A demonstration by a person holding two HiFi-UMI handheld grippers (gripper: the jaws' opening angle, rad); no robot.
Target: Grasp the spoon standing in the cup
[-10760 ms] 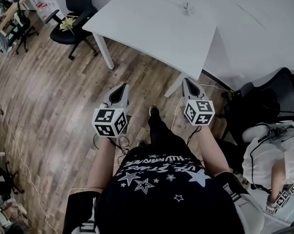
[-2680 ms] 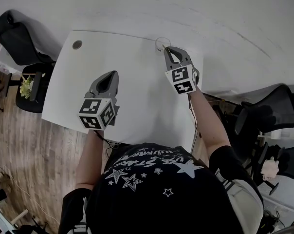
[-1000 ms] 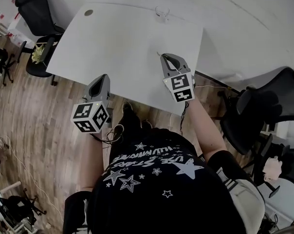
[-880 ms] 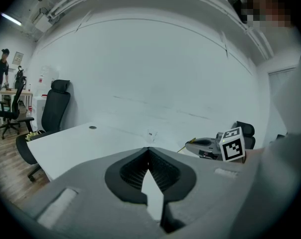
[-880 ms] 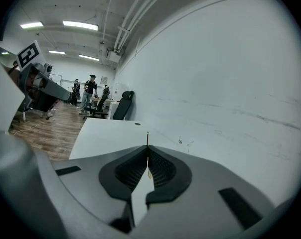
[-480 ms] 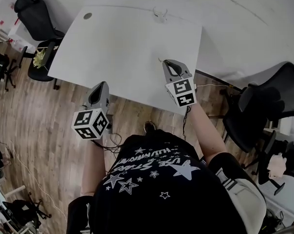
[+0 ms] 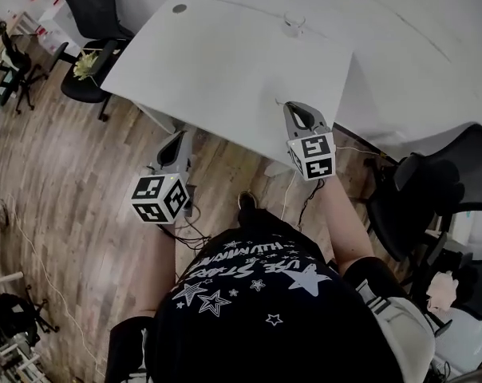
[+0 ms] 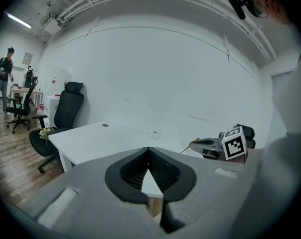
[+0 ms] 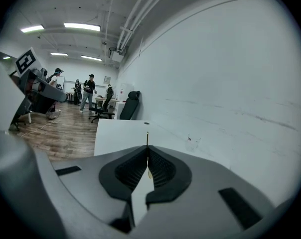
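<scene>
Clamping of the right gripper (image 9: 147, 149) on the spoon (image 9: 147, 137) is shown, well apart from the cup (image 9: 192, 141).

The spoon's thin handle is pinched between the closed jaws and pokes up past their tips at the centre of the right gripper view, while a pale golden part of it is seen lower down, in the gap behind the pads. The clear cup is seen standing near the far edge of the white worktop (image 7: 225, 62), at the upper centre of the head view. The right gripper is held over the worktop's near right corner. The left gripper (image 7: 182, 136) is held at the centre left, above the wooden floor (image 7: 65, 174) just off the worktop's near edge, its jaws brought together on each other. A black office chair (image 7: 93, 6) is seen at the upper left.
</scene>
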